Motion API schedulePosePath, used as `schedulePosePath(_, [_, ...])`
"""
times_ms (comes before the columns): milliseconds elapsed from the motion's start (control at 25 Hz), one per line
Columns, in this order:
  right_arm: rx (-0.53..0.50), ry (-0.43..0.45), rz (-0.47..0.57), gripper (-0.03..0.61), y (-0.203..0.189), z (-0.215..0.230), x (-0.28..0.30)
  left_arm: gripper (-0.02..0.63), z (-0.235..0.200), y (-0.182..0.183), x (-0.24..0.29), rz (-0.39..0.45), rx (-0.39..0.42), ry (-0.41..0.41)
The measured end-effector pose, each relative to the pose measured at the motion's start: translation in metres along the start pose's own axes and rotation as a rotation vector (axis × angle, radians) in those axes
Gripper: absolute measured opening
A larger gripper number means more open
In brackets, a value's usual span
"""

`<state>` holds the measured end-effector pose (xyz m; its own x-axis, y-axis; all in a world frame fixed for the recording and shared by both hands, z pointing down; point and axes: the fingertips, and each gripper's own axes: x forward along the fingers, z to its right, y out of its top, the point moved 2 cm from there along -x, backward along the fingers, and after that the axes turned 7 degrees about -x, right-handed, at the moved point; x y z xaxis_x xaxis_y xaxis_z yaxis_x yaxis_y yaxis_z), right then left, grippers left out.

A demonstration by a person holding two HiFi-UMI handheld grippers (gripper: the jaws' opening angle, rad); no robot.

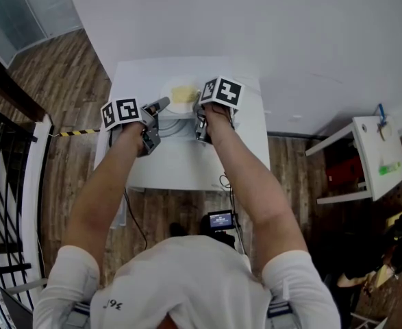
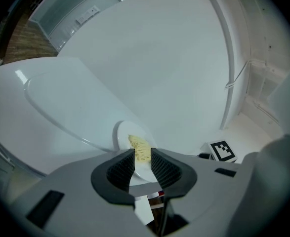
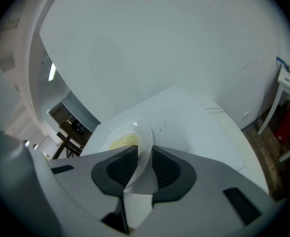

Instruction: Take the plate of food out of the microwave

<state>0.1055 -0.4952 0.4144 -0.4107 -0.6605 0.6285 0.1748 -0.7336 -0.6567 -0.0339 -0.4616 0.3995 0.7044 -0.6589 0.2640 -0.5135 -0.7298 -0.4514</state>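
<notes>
**Head view**
- Plate: the plate [image 1: 179, 105] with pale food [image 1: 182, 93] sits low over the far half of the white surface [image 1: 180, 166]. I cannot tell whether it rests on it. No microwave is in view, so the plate looks already out.
- Key relation: the plate lies between the 2 grippers and just ahead of both, with neither hand nearer. It is round, so it has no long axis to line up.
- Left gripper: the left gripper [image 1: 161, 105] meets the plate's left rim.
- Right gripper: the right gripper [image 1: 199, 112] meets the plate's right rim and points more steeply down.

**Left gripper view**
- Gripper: its jaws pinch the plate's rim, which fills the gap between the ribbed pads [image 2: 121, 169].
- Food: it lies on the plate straight ahead of the jaws.
- Beyond the plate: the right gripper's marker cube [image 2: 223, 151] shows on the far side.

**Right gripper view**
- Gripper: the jaws stand a little spread around the rim, which leans slantwise across the gap. The hold looks loose, not a firm pinch.
- Judgement: any carry now hangs on the left grip. The plate could tip toward the right gripper's side unless the surface bears it.

**Surface and room**
- Surface: plain white, and bare around the plate.
- Room: a white wall [image 3: 174, 43] stands behind the plate. A wooden floor [image 1: 57, 81] lies on all sides, with a white shelf [image 1: 365, 153] well off to the plate's right.
</notes>
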Motion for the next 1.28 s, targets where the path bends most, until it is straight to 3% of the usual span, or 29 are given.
schedulePosePath(360, [-0.126,-0.043,-0.023,0.115,-0.001,-0.007,0.003,0.086,0.004,0.006,0.004,0.008,0.025,-0.014])
schedulePosePath(1280, [-0.038,0.02,0.062,0.132,0.009,-0.003,-0.017,0.086,0.019,0.007,-0.006,0.034,0.085,-0.011])
